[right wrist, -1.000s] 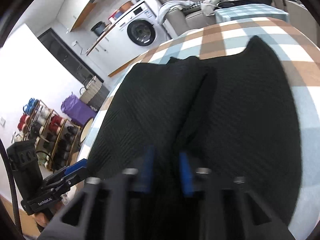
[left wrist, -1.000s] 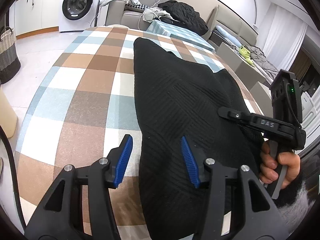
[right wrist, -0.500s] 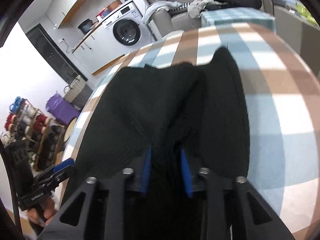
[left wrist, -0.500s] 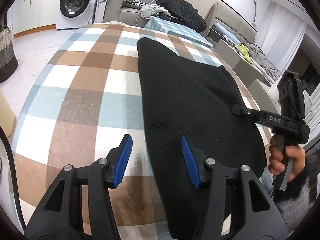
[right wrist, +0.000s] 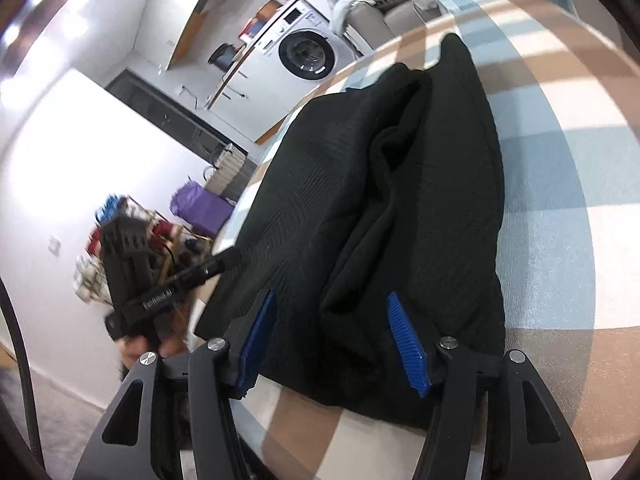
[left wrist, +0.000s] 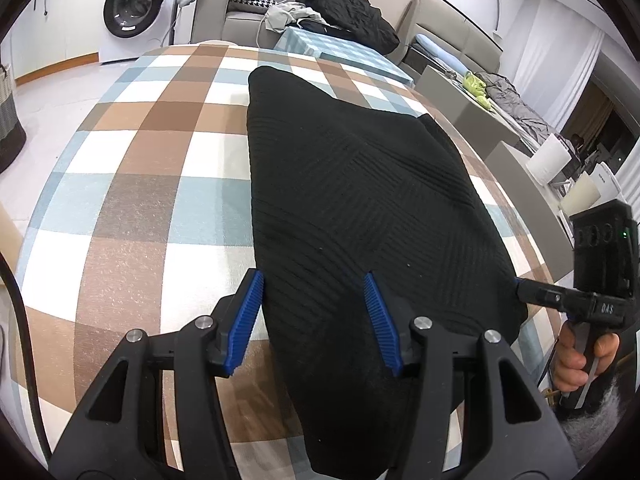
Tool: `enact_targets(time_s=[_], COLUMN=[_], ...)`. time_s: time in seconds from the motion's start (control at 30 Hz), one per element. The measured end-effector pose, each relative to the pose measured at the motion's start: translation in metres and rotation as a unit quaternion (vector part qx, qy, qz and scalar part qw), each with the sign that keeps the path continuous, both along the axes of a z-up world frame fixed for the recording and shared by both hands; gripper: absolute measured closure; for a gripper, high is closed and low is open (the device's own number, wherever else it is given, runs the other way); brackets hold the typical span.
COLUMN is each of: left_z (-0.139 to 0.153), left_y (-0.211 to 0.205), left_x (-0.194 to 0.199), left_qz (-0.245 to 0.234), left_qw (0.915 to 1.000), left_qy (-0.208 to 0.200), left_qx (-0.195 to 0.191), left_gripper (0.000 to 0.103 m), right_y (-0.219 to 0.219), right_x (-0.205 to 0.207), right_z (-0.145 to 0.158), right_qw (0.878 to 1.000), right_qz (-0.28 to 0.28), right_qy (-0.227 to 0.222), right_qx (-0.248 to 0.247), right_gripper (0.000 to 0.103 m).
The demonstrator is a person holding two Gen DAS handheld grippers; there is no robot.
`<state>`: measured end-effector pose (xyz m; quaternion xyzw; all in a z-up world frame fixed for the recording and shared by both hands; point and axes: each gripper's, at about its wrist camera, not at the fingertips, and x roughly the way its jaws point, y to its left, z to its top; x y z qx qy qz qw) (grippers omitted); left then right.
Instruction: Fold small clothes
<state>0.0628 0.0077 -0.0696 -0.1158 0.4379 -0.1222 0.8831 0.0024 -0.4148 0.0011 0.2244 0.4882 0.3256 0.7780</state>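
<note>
A black knit garment (left wrist: 352, 208) lies folded lengthwise on the checked tablecloth (left wrist: 132, 184); in the right wrist view the garment (right wrist: 400, 200) shows a raised fold down its middle. My left gripper (left wrist: 316, 316) is open, its jaws over the garment's near left edge. My right gripper (right wrist: 334, 340) is open and empty, its jaws over the garment's near end. The right gripper's tip (left wrist: 532, 292) shows at the garment's right edge in the left wrist view. The left gripper (right wrist: 176, 284) shows at the left in the right wrist view.
A washing machine (left wrist: 132, 8) stands at the back left and a sofa with piled clothes (left wrist: 320, 12) behind the table. A basket (left wrist: 10, 120) stands on the floor at the left. A shelf of colourful items (right wrist: 132, 240) stands beyond the table's left edge.
My right gripper has opened and let go of the black garment, which now lies flat. My left gripper stayed open and moved a little closer over the garment's edge.
</note>
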Motion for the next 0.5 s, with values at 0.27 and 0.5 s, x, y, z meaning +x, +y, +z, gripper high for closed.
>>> enact_targets(time_s=[0.27,0.5], left_z=[0.004,0.008], left_y=[0.002,-0.002], left_x=[-0.003,-0.006], left_qz=[0.0,-0.006], left_qw=[1.0,0.9999], left_qy=[-0.006,-0.011], left_qx=[-0.004,-0.004], left_gripper=[0.053,0.053], right_y=[0.029,0.003], right_x=[-0.005,-0.002], right_z=[0.023,-0.001], right_qw=[0.997,0.997], right_qz=[0.051,-0.013], right_qy=[-0.035,0.074], right_qx=[-0.05,-0.014], right_gripper=[0.091,0.092])
